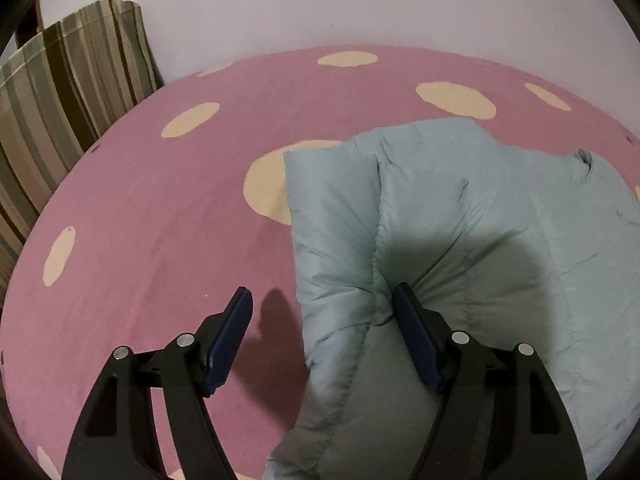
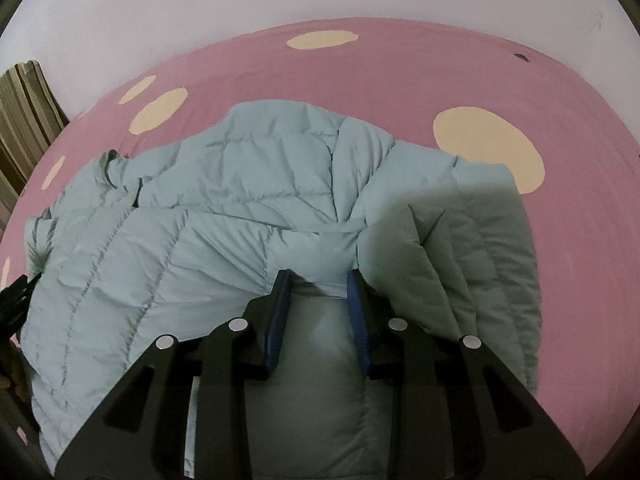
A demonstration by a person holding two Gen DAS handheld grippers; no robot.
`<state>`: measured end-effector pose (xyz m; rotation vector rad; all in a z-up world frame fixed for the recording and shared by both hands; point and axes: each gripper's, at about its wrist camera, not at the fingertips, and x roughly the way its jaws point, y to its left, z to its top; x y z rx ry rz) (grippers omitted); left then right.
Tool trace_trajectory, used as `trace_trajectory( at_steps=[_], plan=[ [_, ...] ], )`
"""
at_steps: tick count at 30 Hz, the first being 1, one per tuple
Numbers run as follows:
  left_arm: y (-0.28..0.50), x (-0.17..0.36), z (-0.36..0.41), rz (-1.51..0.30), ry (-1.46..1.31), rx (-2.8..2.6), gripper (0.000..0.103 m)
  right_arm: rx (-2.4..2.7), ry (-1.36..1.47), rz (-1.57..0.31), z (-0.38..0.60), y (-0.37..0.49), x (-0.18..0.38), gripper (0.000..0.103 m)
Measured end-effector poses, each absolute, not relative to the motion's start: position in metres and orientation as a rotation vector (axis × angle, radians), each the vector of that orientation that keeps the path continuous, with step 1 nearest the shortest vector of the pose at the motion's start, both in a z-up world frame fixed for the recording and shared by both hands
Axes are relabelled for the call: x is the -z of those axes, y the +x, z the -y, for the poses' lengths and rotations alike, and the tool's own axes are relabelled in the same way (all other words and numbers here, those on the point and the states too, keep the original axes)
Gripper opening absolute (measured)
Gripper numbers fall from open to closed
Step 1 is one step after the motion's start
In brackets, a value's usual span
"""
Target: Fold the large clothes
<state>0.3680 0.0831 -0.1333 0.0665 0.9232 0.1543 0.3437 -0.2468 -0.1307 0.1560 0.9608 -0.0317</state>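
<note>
Jacket: puffy, soft, slippery, light; grip at quilted seam. Left claw apart at jacket edge. Right claw clamped on jacket fold.

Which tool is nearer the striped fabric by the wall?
Left. The left tool sits at the jacket's edge toward the striped fabric; the right tool is over the jacket's far side.
</note>
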Motion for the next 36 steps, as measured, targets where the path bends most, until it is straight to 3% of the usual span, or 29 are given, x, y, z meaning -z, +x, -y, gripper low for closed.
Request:
trace_trajectory(
  at_steps=[6, 15, 19, 22, 27, 36],
  plan=[
    [0.332, 0.103, -0.078, -0.829, 0.021, -0.115, 0.071, 0.030, 0.140, -0.890, 0.244, 0.299, 0.104, 0.036],
    [0.331, 0.149, -0.068, -0.970, 0.017, -0.079, 0.072, 0.040, 0.108, -0.965, 0.238, 0.291, 0.144, 0.038],
    [0.320, 0.134, -0.072, -0.938, 0.003, -0.072, 0.071, 0.042, 0.091, -0.934, 0.236, 0.283, 0.130, 0.041],
    [0.295, 0.119, -0.082, -0.901, -0.025, -0.065, 0.071, 0.030, 0.107, -0.906, 0.239, 0.259, 0.115, 0.050],
    [0.241, 0.103, -0.100, -0.874, -0.077, -0.046, 0.072, 0.026, 0.091, -0.881, 0.245, 0.198, 0.097, 0.057],
    [0.135, 0.106, -0.131, -0.912, -0.156, -0.051, 0.072, 0.051, 0.101, -0.913, 0.259, 0.090, 0.108, 0.060]
  ],
)
